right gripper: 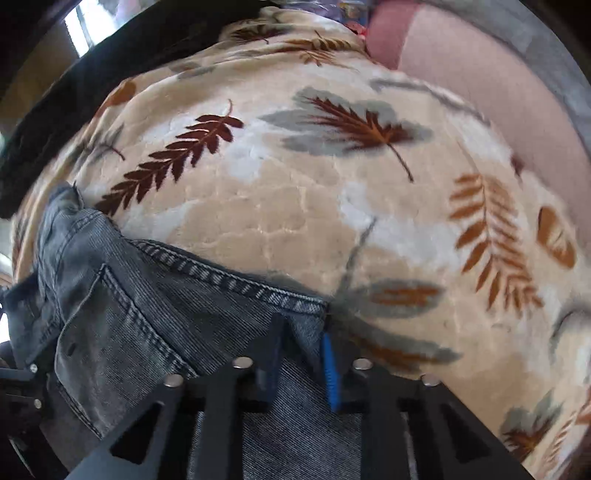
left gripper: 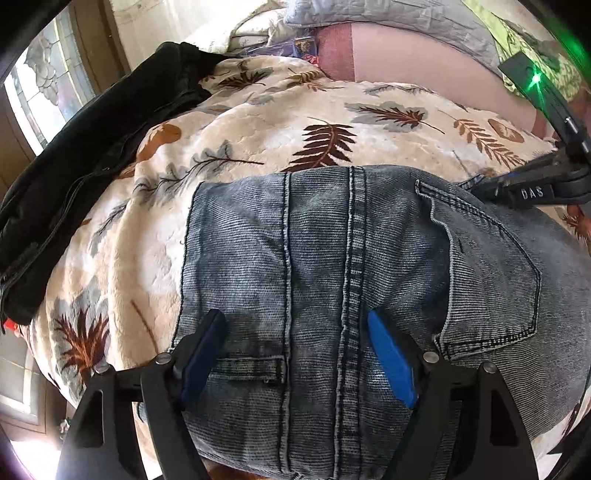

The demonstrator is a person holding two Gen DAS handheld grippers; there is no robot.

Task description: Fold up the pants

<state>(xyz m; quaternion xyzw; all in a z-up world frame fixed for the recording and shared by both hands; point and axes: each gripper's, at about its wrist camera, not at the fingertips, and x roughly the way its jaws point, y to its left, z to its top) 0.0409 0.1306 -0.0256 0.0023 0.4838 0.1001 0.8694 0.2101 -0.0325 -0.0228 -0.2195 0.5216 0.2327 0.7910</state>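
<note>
Two grippers are at work over one pair of grey-blue denim pants, which is spread on a fleece blanket printed with brown and grey leaves; the pants are already folded to a compact block, with the seat seam and a back pocket turned upward. From this it is judged that the fold is far along and that an edge is now being settled or gathered for the next turn.

For this step to be done well, the corner held at the right should be kept taut and low, so that the layers under it are not dragged apart; the left gripper, whose jaws are spread wide on both sides of the centre seam with nothing pinched, could be pressed on the cloth as an anchor, or closed on the near edge before any lift is made. The right gripper is pressed together on the corner of the pants by the stitched hem; this view is blurred, so the depth of the bite cannot be told.

The blanket is soft and bumpy, so some slipping may be expected. A black garment lies along the left edge of the blanket; a pink cushioned surface and pale bedding are behind; a window is at the far left.
</note>
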